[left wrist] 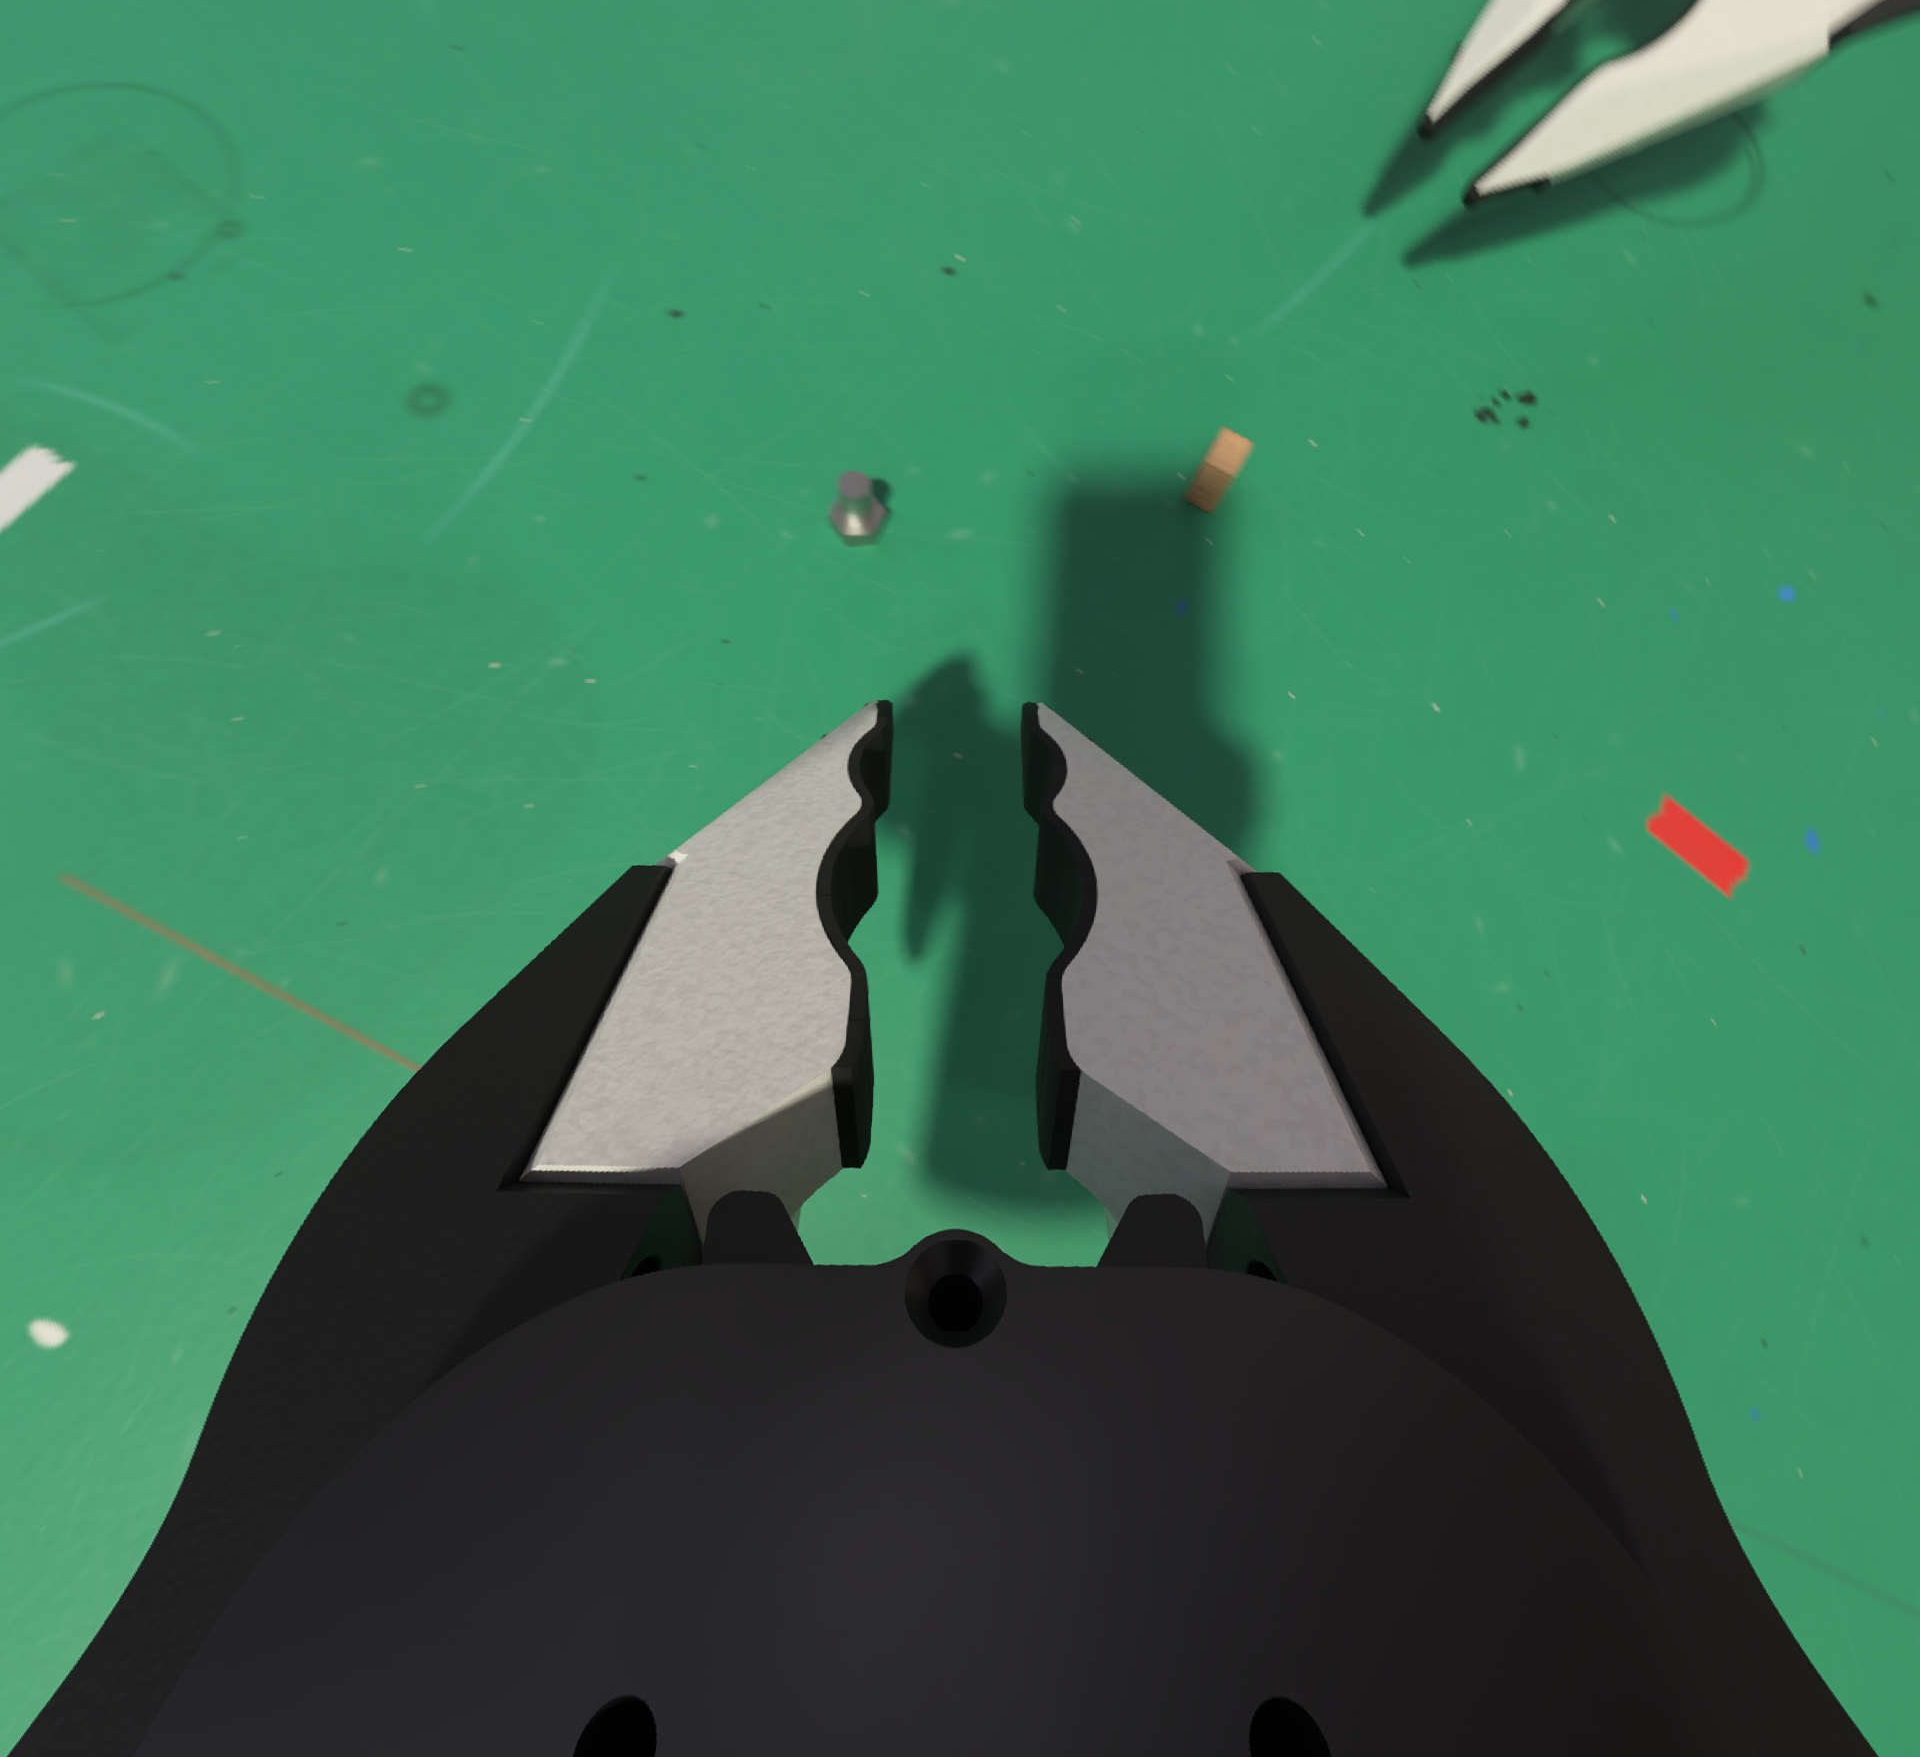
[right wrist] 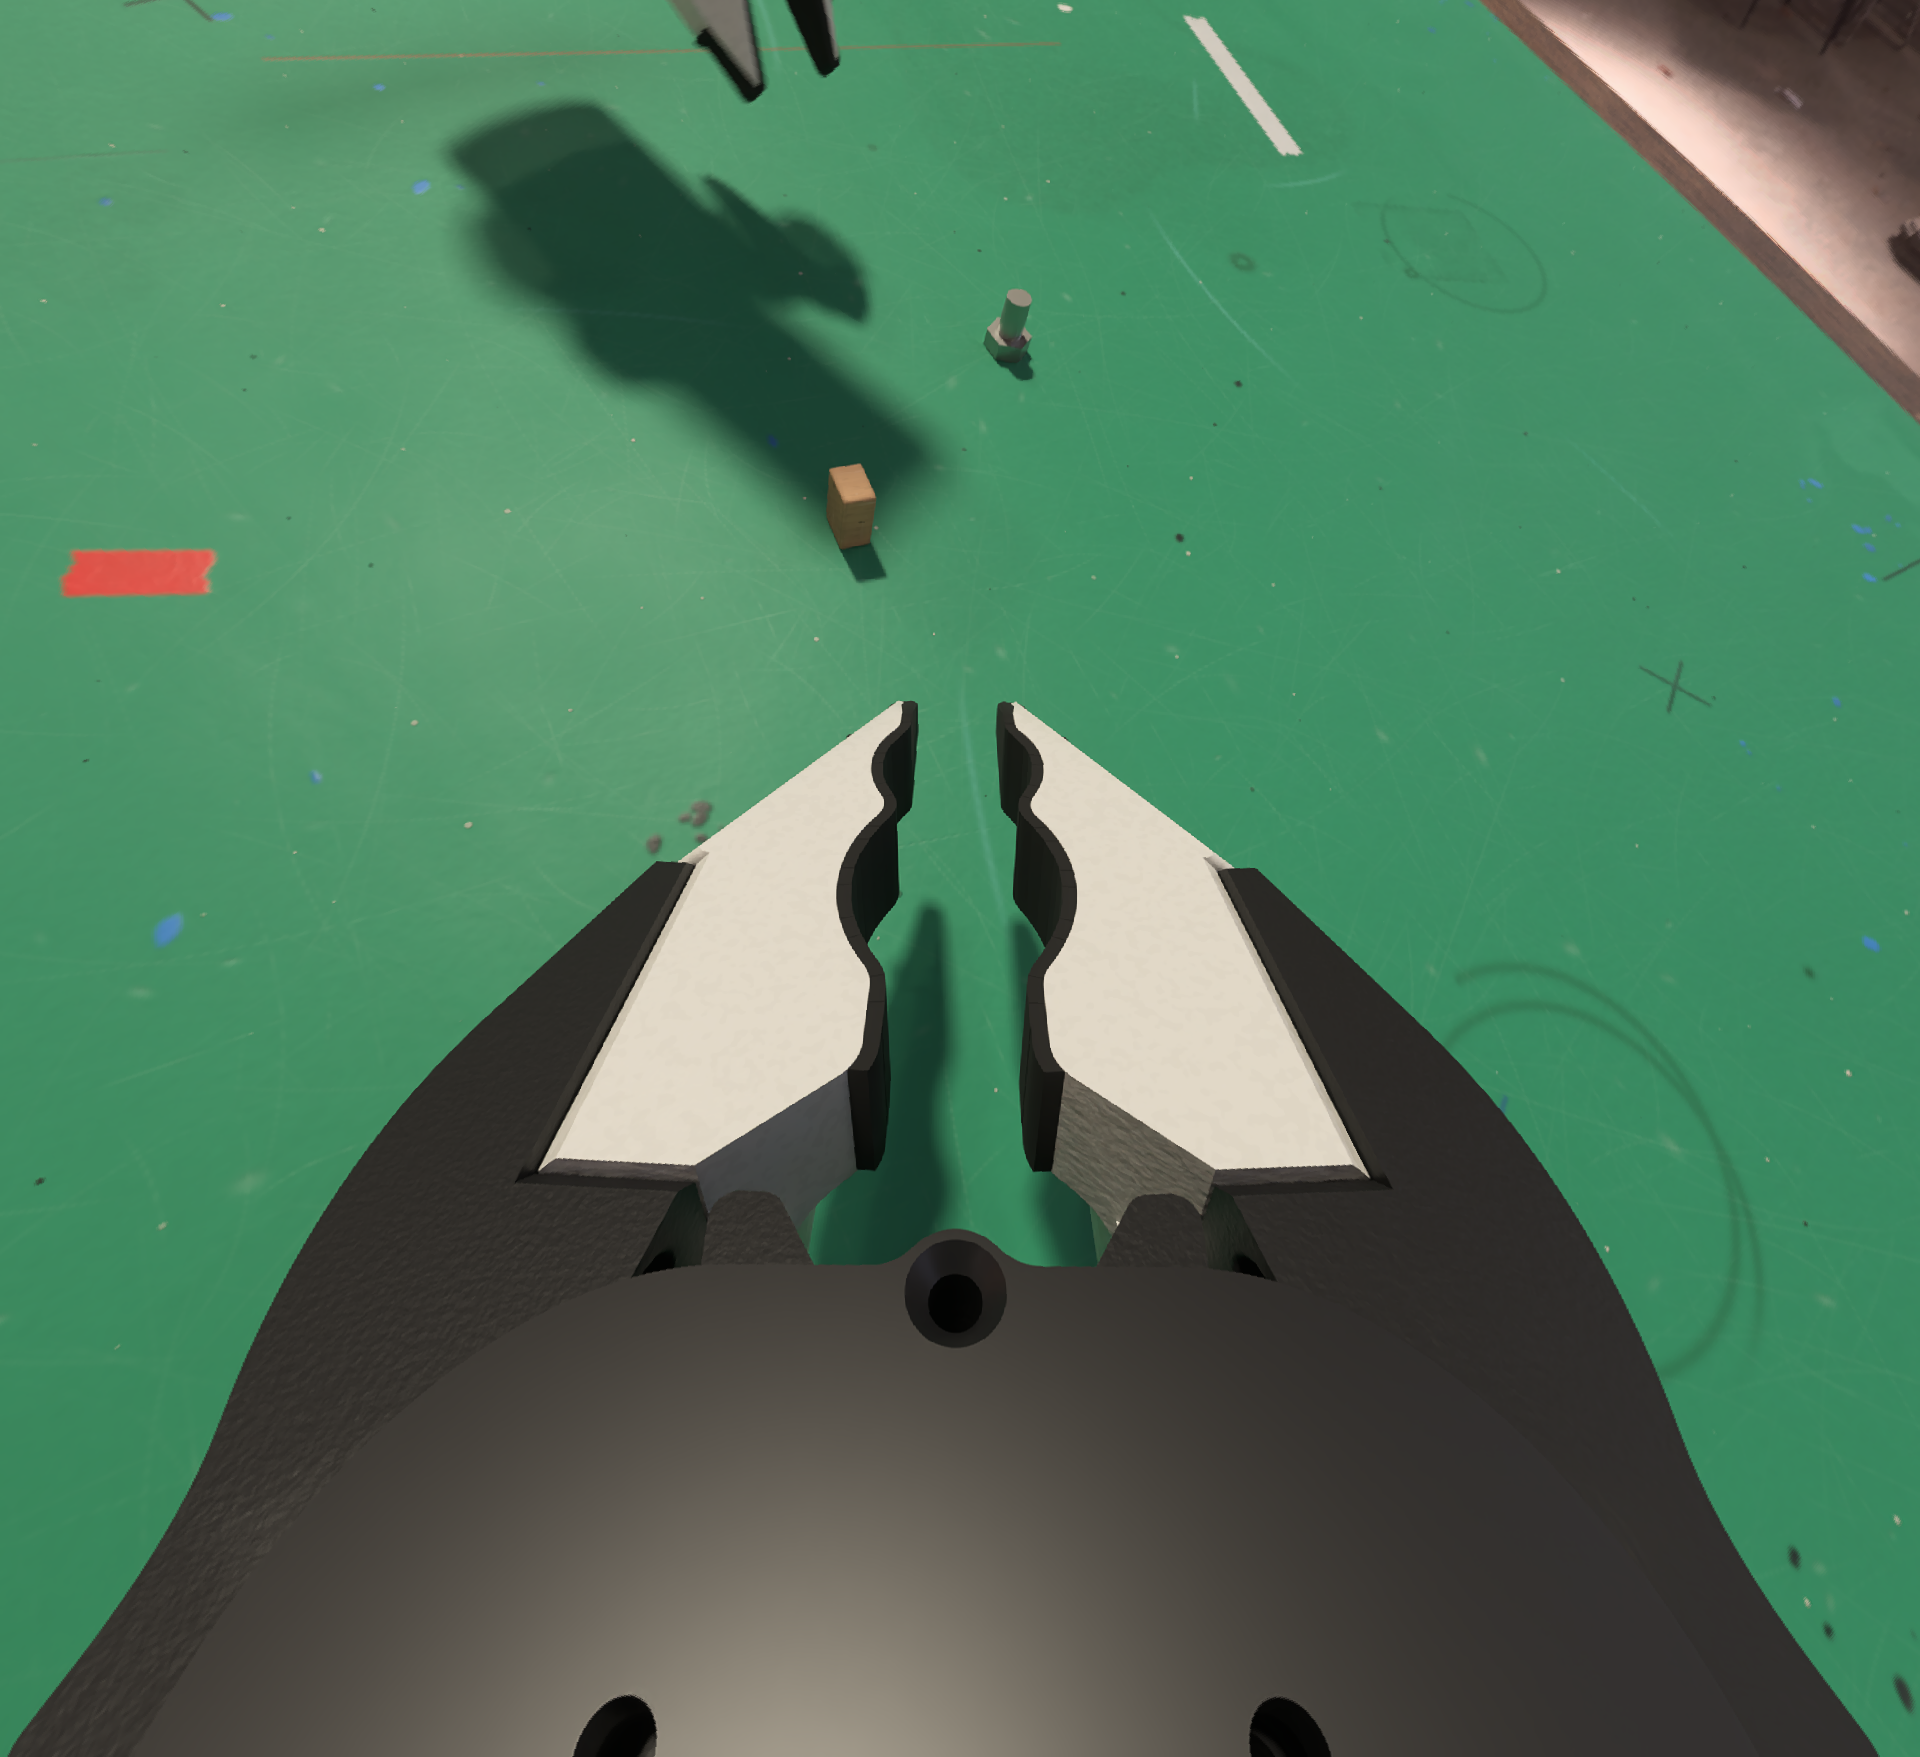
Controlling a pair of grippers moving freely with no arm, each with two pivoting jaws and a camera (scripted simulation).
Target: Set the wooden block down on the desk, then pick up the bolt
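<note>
A small wooden block stands on the green desk, ahead and right of my left gripper; in the right wrist view it stands straight ahead of my right gripper. A grey bolt stands head down, ahead and left of the left gripper; it stands beyond the block in the right wrist view. Both grippers are open, empty and above the desk. The right gripper also shows far off in the left wrist view, the left one in the right wrist view.
A red tape strip lies right of my left gripper, also in the right wrist view. A white tape strip lies beyond the bolt. The desk's wooden edge runs along the far right.
</note>
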